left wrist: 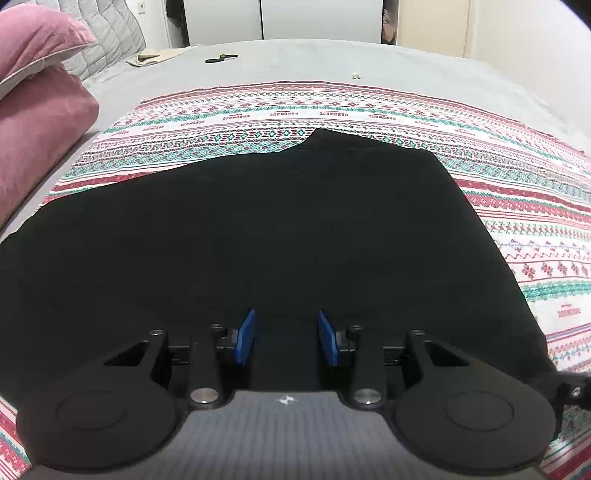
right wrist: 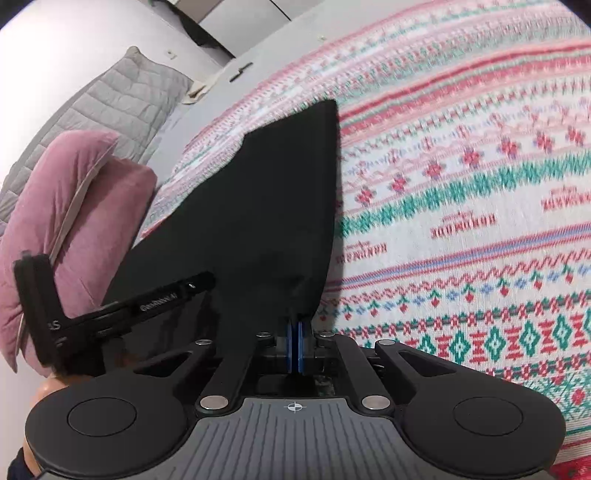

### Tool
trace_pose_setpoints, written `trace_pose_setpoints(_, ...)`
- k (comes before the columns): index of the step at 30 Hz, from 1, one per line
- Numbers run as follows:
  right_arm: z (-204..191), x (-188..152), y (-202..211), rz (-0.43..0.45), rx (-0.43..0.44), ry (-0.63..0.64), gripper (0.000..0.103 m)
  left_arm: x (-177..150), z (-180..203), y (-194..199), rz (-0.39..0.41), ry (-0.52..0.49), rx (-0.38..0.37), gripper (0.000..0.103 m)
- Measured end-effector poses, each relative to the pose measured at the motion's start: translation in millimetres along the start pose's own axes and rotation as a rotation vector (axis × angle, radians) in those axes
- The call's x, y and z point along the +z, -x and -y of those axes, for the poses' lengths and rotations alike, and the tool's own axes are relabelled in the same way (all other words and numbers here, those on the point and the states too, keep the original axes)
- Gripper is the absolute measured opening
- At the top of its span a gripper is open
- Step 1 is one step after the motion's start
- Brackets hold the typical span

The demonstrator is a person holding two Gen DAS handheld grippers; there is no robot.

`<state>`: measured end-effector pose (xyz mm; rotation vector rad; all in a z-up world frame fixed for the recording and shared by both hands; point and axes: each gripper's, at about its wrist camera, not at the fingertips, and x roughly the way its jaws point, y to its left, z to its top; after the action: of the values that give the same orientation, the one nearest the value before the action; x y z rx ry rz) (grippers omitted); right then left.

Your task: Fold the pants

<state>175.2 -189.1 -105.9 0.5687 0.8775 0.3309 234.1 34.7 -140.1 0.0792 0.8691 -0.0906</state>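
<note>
The black pants (left wrist: 258,236) lie spread on a patterned blanket (left wrist: 332,110) on the bed. My left gripper (left wrist: 286,332) is open, its blue pads apart, low over the near part of the pants with nothing between them. In the right wrist view my right gripper (right wrist: 299,328) is shut on the near corner of the pants (right wrist: 280,199); the fabric rises from the pads and stretches away toward a far corner. The left gripper's body (right wrist: 110,314) shows at the left of that view.
Pink pillows (left wrist: 40,110) and a grey quilted headboard cushion (left wrist: 107,33) stand at the left. A small dark object (left wrist: 221,58) and a beige cloth (left wrist: 155,57) lie on the grey sheet at the far side. The blanket (right wrist: 480,221) extends to the right of the pants.
</note>
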Motion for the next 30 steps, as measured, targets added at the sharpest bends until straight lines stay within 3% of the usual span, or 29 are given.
trace_pose_setpoints(7, 3.8, 15.5, 26.3, 0.065, -0.085, 0.020, 0.001, 6.8, 22.1, 2.1, -0.024, 0.014, -0.075, 0.062)
trace_pose_setpoints(14, 70.8, 39.1, 108.0, 0.185, -0.236, -0.096, 0.001, 11.1, 82.2, 10.0, -0.041, 0.000, -0.231, 0.062)
trace_pose_setpoints(18, 117.8, 37.8, 144.2, 0.178, -0.309, -0.133, 0.002, 6.0, 121.8, 10.0, -0.073, -0.035, -0.309, 0.062)
trace_pose_setpoints(22, 149.4, 28.2, 156.2, 0.100, -0.356, -0.096, 0.002, -4.0, 150.2, 13.2, -0.063, -0.122, -0.307, 0.062)
trace_pose_setpoints(24, 151.4, 24.4, 152.0, 0.048, -0.352, -0.051, 0.005, -4.7, 150.3, 14.3, -0.061, -0.124, -0.294, 0.062)
trace_pose_setpoints(25, 152.8, 23.6, 151.1, 0.027, -0.359, -0.037, 0.011, -3.6, 149.5, 13.6, -0.064, -0.115, -0.295, 0.062)
trace_pose_setpoints(30, 158.2, 26.4, 155.5, 0.021, -0.325, -0.055, 0.019, -0.6, 138.4, 11.0, -0.064, -0.043, -0.270, 0.062)
